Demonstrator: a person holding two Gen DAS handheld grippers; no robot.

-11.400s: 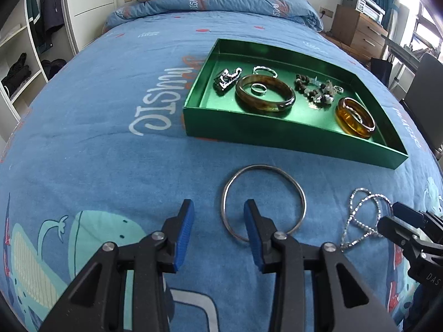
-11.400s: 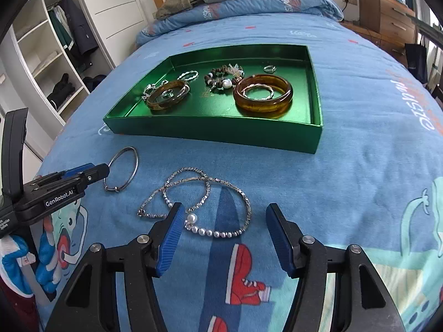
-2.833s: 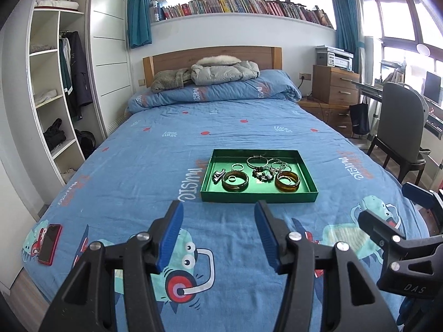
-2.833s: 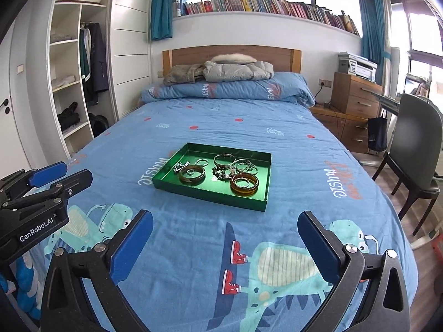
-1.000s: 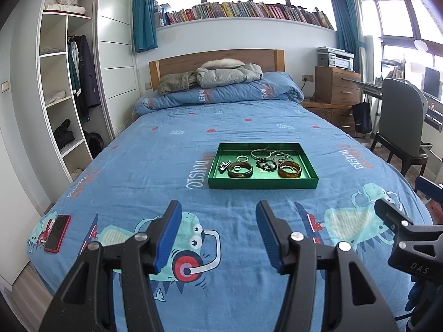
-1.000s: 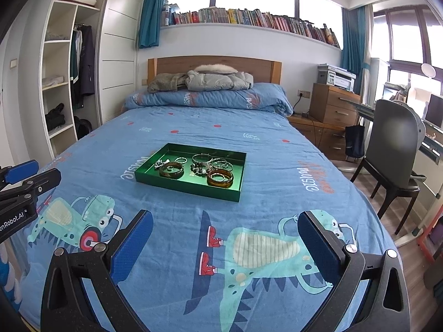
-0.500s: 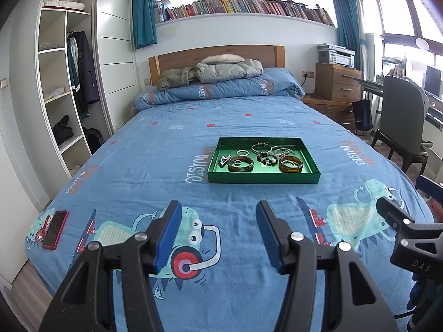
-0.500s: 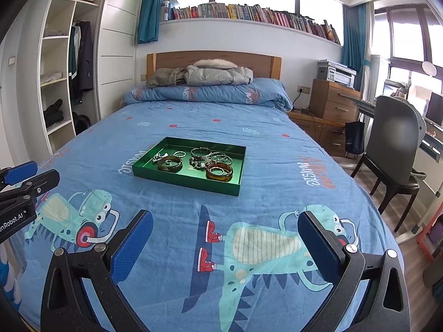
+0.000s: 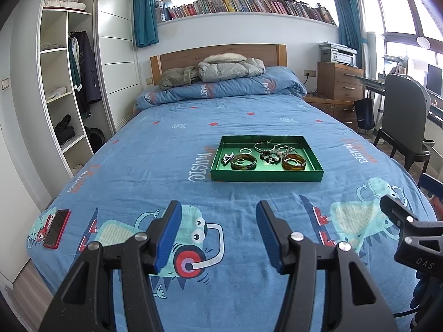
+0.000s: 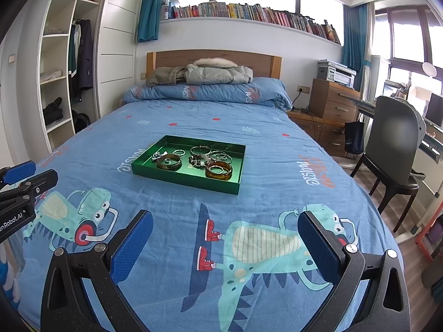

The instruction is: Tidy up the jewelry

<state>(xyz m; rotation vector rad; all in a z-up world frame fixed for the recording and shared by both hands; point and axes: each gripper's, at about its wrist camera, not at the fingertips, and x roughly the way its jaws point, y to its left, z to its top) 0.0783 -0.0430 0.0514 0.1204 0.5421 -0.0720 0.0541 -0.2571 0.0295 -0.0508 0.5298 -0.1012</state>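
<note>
While both grippers hang well back over the foot of the bed [image 9: 155, 166], the jewelry sits gathered in the green tray [image 9: 265, 175] in the middle of the cover — two amber bangles [image 9: 294, 162], a silver hoop [image 9: 264, 146], a bead string [image 9: 268, 158], small rings and a clip, as far as the distance lets me tell. No loose piece shows on the cover around the tray in either view. The left gripper [image 9: 218, 235] has its jaws parted with nothing between them; the right gripper [image 10: 225, 244] is spread wide and is likewise empty. A phone [image 9: 56, 228] lies near the left edge of the bed, apart from all this. My judgement is that the gathering step is done and the task is at or near its end — the next move, if any, calls for a long reach forward to the tray to straighten pieces that overlap, with a narrow, careful pinch on thin metal
</note>
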